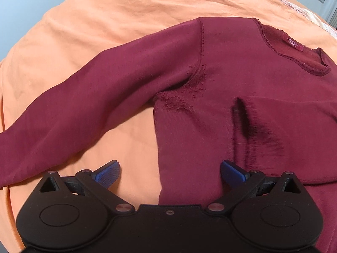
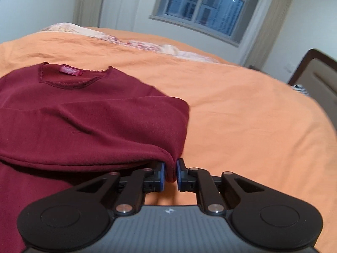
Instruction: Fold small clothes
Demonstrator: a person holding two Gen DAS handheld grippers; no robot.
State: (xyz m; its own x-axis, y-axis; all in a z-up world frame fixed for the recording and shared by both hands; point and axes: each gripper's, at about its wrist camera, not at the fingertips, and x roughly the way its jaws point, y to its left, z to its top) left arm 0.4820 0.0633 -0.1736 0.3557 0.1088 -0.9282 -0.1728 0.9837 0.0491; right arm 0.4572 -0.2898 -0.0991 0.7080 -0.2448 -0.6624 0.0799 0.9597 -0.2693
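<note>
The maroon sweater (image 1: 210, 80) lies spread on the orange bedsheet (image 1: 105, 21), neckline and label away from both claws. Starting at the left: its unfolded sleeve (image 1: 84, 97) runs out ahead and to the left of the left gripper (image 1: 169, 171), its long axis slanting from the shoulder seam down toward the claw's left side. The left gripper hangs released, jaws wide, holding nothing; the side edge of the sweater body passes between its blue fingers (image 1: 108, 171) without visible contact. Directly ahead and to its right, the body carries a folded-over layer. Further right, the right gripper (image 2: 170, 174) is clenched on a pinch of the sweater's folded edge, the cloth rising from just ahead of the jaws and draping leftward over the body. Judgement: the right side is folded in, and the left sleeve remains; the left gripper is the nearer hand for it. No containers are in view.
</note>
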